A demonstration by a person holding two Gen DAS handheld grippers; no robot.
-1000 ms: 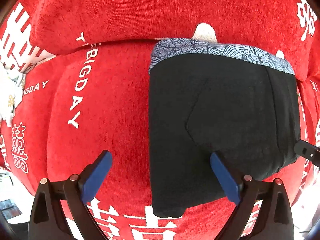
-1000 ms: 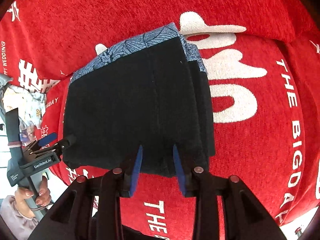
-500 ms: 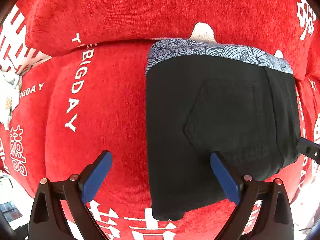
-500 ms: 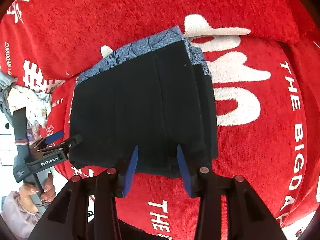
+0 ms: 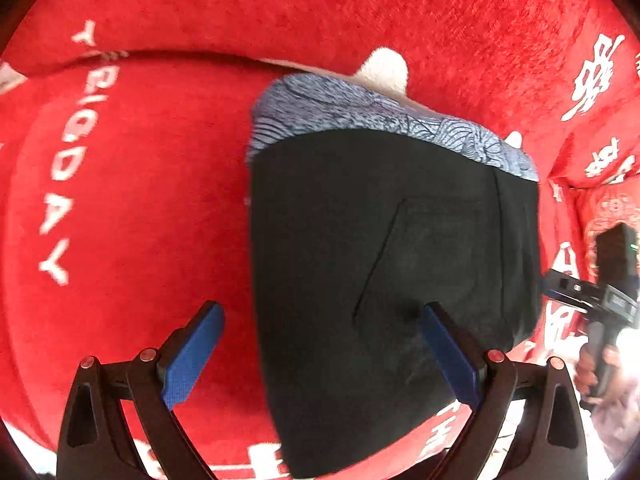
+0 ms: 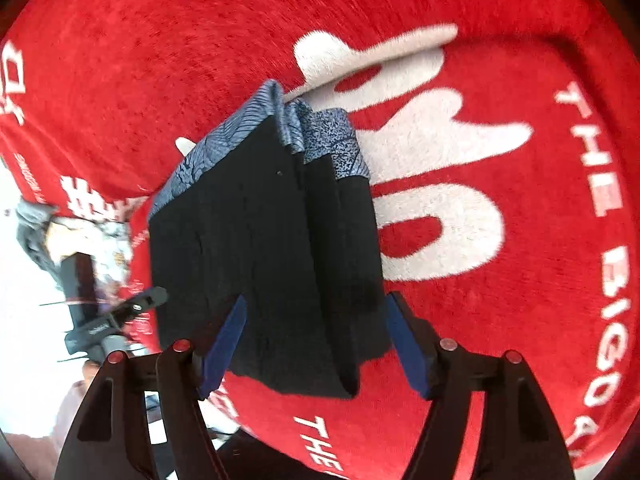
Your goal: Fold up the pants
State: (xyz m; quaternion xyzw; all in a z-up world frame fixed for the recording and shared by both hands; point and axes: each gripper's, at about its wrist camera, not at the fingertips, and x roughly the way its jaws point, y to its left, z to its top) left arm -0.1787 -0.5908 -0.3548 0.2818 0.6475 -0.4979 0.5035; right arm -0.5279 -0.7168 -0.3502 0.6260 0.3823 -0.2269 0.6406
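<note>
Black pants [image 6: 264, 248] lying folded on the red sofa [image 5: 132, 200]. Right tongs [image 6: 316, 344] just opening wide, letting go. Left tongs [image 5: 320, 354] open too, holding nothing. Looks nearly done.

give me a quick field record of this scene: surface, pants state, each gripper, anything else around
surface: red plush cover with white lettering
pants: black pants folded into a compact stack, flat on the cover, blue patterned lining showing at the far edge
left gripper: left gripper open, nothing pinched, near edge of the pants between its jaws
right gripper: right gripper open, jaws have just been opening, pants between them but not pressed
other: person's hand on the right gripper's handle
</note>
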